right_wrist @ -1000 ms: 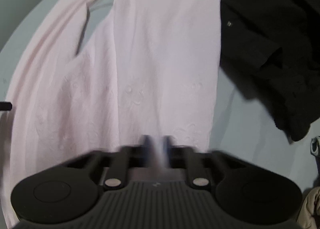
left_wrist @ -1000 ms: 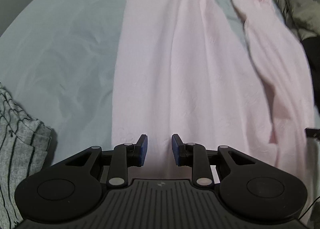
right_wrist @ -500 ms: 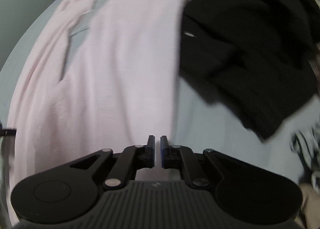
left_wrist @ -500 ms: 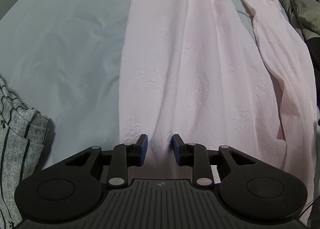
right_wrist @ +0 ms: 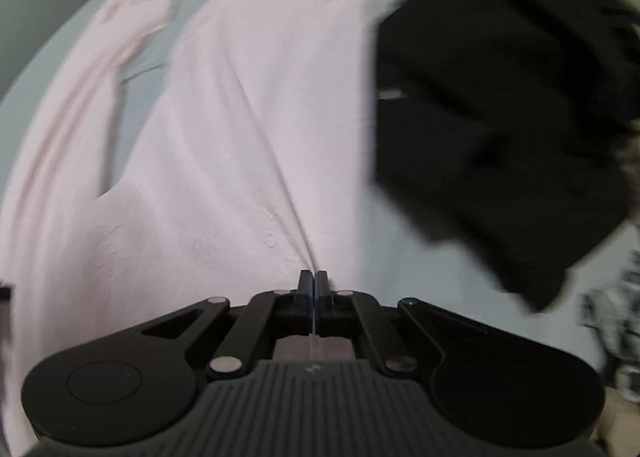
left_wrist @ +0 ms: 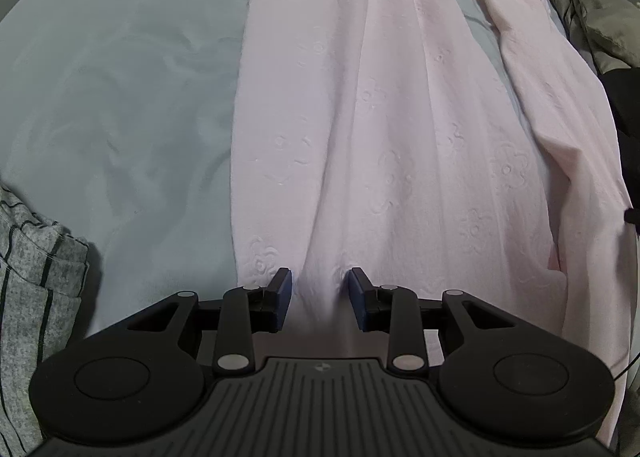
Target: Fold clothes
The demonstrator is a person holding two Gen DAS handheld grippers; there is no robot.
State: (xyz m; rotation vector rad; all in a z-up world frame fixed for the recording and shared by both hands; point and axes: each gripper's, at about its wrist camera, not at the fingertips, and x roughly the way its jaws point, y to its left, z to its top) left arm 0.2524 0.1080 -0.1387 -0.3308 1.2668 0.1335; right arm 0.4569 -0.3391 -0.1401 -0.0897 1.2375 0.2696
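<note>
Gripper on the right (right_wrist: 313,285): we see its jaws pressed together on the near hem of the pink garment (right_wrist: 224,145), with a ridge of cloth running up from the pinch. Left gripper (left_wrist: 319,289): jaws part-spread and opening, a raised pleat of the same hem between them; the pads do not seem to press it.

The pink garment (left_wrist: 360,117) lies flat along the bed, hem toward us, neckline at the far end. One long sleeve (left_wrist: 560,105) trails down its right side in the left view; in the right view the sleeve (right_wrist: 68,129) sits on the left.

Handling, as we judge it: thin, light, limp knit with embossed flowers. It will drape and wrinkle and hold no shape, so a single pinch drags only a ridge. Best hold looks like the two hem corners, or hem and shoulder, kept taut. Not fragile; the grip may slip if only one layer is caught.

Outward: pale blue-grey bed sheet (left_wrist: 120,77) beneath. A black garment (right_wrist: 500,129) lies heaped just beside the pink one's right edge. Grey striped cloth (left_wrist: 32,281) sits near left, an olive-grey garment (left_wrist: 584,5) far right.
</note>
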